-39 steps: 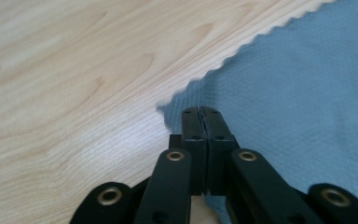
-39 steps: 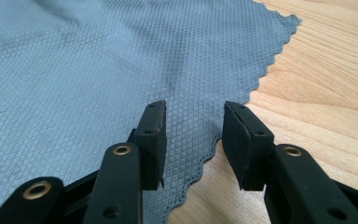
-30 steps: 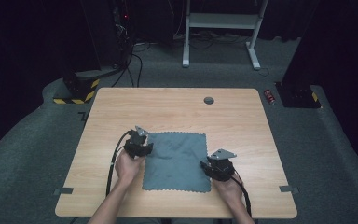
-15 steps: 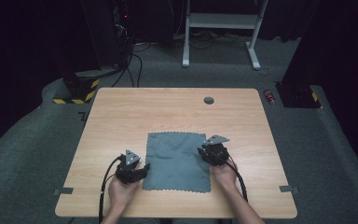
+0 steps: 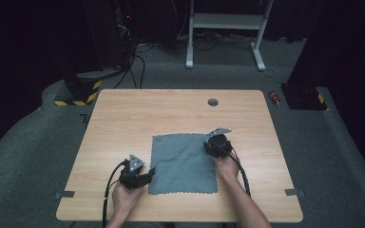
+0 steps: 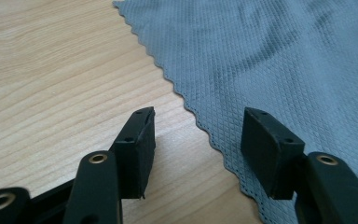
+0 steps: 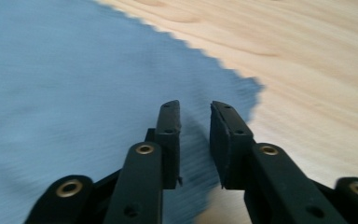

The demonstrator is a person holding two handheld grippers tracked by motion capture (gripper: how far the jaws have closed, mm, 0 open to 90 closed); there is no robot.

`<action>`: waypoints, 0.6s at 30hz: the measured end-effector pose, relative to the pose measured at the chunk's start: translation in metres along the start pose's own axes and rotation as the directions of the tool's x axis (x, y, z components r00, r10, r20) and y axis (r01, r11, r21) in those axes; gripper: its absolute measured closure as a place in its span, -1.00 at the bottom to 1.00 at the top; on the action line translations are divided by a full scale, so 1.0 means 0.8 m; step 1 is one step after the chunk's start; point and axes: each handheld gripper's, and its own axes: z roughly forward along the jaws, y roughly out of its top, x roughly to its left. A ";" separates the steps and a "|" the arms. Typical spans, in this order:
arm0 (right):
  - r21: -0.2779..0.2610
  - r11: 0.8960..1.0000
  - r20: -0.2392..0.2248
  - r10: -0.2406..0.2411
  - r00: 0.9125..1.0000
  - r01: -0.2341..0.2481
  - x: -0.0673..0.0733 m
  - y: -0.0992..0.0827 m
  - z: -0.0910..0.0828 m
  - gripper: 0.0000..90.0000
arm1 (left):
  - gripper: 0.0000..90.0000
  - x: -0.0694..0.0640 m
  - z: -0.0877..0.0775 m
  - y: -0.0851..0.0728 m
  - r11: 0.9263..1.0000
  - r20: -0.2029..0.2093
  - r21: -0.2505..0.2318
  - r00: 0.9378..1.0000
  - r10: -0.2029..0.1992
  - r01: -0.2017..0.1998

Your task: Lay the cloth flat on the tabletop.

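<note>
Left gripper view: waffle-textured grey cloth (image 6: 279,60), zigzag edge, wood-grain table (image 6: 51,70).

A light wooden table (image 5: 123,123) stands on a dark grey carpeted floor (image 5: 38,171). A grey-blue cloth (image 5: 183,164) with a zigzag edge lies flat on its near half, slightly right of the middle. A small dark round spot (image 5: 213,102) sits near the far edge.
</note>
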 end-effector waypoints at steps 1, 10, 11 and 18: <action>-0.010 1.000 -0.015 -0.014 1.000 0.014 0.008 -0.002 -0.005 0.57 | 0.00 -0.001 0.000 0.000 1.000 0.000 0.000 1.000 0.000 0.000; -0.009 0.997 -0.059 -0.071 0.996 0.071 0.032 -0.037 -0.025 0.48 | -0.03 0.005 0.000 0.001 1.000 0.028 0.007 0.999 0.019 -0.019; -0.008 0.998 -0.060 -0.066 0.996 0.066 0.029 -0.039 -0.026 0.51 | -0.03 0.006 0.000 0.001 1.000 0.029 0.011 0.999 0.026 -0.027; 0.008 0.998 -0.020 -0.058 0.998 0.058 0.032 -0.035 -0.031 0.36 | -0.10 0.022 0.009 0.021 0.997 0.069 0.077 0.998 0.003 -0.008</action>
